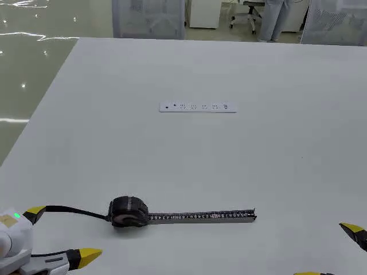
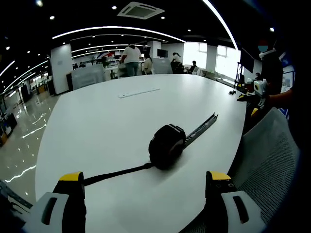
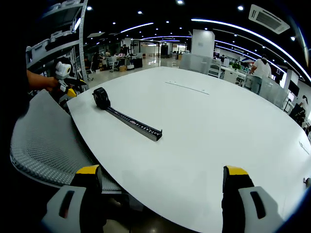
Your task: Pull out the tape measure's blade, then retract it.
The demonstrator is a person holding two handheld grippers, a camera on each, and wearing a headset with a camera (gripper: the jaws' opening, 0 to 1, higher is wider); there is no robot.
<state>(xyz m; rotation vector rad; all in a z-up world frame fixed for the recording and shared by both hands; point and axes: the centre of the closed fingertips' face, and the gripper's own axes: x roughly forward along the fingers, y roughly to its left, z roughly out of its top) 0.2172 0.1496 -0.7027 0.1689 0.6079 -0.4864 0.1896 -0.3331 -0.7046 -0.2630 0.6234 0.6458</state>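
Observation:
A black tape measure [image 1: 128, 212] lies on the white table near the front edge, its blade [image 1: 200, 216] drawn out to the right, and a black strap [image 1: 74, 211] trails to the left. My left gripper [image 1: 62, 235] is open at the bottom left, its yellow-tipped fingers apart near the strap's end. In the left gripper view the tape measure [image 2: 166, 144] lies ahead of the open left gripper [image 2: 145, 180]. My right gripper [image 1: 338, 252] is open at the bottom right, well away from the blade's tip. The right gripper view has the blade [image 3: 134, 124] far ahead of the open right gripper [image 3: 162, 173].
A white power strip [image 1: 198, 107] lies flat in the middle of the table [image 1: 258, 160]. A mesh chair [image 3: 43, 145] stands at the table's near edge. People and office chairs are beyond the far edge.

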